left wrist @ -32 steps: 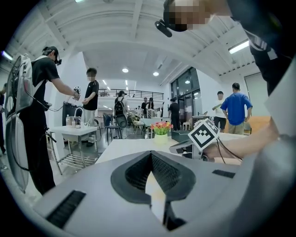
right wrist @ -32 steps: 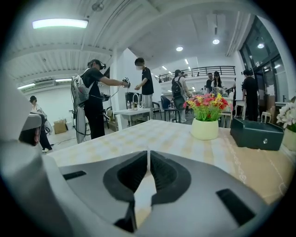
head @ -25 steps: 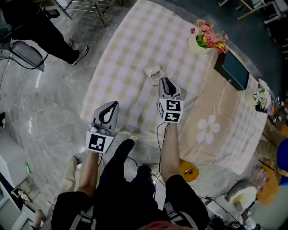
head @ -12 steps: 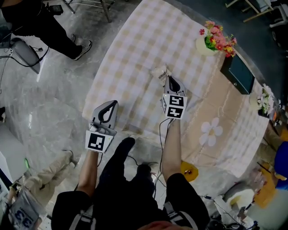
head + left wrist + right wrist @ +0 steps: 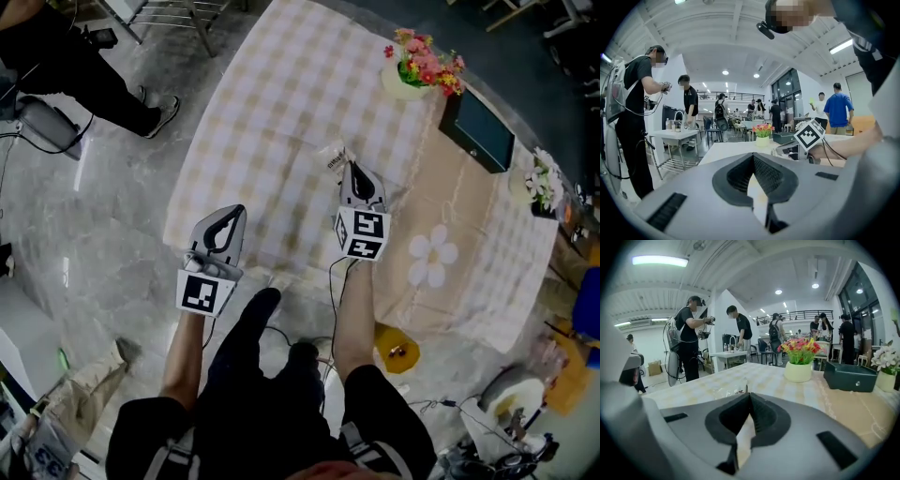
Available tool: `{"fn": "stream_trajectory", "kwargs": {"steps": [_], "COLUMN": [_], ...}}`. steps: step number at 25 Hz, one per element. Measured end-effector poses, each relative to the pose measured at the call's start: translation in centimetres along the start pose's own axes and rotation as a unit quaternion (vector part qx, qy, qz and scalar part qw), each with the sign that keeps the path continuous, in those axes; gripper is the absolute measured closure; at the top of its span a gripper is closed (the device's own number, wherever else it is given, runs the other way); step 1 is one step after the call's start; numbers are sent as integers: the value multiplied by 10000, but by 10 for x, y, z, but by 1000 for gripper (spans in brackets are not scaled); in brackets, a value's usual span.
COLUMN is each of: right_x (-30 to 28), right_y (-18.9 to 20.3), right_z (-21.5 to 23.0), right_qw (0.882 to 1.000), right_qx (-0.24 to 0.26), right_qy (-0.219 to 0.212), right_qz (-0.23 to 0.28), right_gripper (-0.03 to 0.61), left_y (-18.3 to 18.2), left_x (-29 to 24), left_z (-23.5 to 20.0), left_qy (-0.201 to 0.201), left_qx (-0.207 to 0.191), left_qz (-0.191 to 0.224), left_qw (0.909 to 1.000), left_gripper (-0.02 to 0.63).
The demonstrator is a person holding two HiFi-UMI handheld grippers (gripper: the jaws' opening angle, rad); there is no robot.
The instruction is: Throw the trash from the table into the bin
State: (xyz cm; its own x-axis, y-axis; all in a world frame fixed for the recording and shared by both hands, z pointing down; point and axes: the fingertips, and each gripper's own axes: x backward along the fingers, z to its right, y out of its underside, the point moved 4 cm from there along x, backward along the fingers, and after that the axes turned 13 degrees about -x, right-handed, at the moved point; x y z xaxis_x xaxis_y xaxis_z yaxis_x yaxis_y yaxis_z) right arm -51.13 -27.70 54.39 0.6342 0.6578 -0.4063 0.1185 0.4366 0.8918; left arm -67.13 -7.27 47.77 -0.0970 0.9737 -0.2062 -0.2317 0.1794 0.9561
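Note:
A crumpled clear wrapper (image 5: 332,157) lies at the tip of my right gripper (image 5: 353,168) over the checked tablecloth (image 5: 267,112). The right gripper's jaws are shut and pinch the wrapper's near edge. In the right gripper view the wrapper (image 5: 723,391) shows just past the closed tips of the right gripper (image 5: 749,395). My left gripper (image 5: 232,212) hangs off the table's near left edge, over the floor, jaws shut with nothing in them. The left gripper (image 5: 753,155) looks across the table toward the right gripper's marker cube (image 5: 809,135). No bin is in view.
On the table's far side stand a vase of colourful flowers (image 5: 411,73), a dark box (image 5: 478,133) and a pot of white flowers (image 5: 537,192). A beige cloth with a flower print (image 5: 433,262) covers the right part. A person (image 5: 80,66) stands at top left.
The right gripper has reached the wrapper and closed on its edge, then lifted a little. Both grippers have risen slightly; the left one stays off the table's edge.

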Motion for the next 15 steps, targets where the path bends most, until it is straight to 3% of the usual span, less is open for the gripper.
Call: {"fn": "stream_trajectory", "kwargs": {"steps": [5,15], "right_x": [-4,156], "right_y": [20,30], "right_z": [11,83], "right_qw": [9992,9910], "right_qx": [-10,-360], "right_qy": [270,1096], "right_qz": [295,686], "right_gripper": [574,574], "left_y": [40,-21], "left_x": [-28,-34], "left_z": [1,114], "left_qy": [310,1307], "left_qx": [-9,-234], "left_qz": [165,642], "left_qw": [9994,9891], "left_gripper": [611,611]}}
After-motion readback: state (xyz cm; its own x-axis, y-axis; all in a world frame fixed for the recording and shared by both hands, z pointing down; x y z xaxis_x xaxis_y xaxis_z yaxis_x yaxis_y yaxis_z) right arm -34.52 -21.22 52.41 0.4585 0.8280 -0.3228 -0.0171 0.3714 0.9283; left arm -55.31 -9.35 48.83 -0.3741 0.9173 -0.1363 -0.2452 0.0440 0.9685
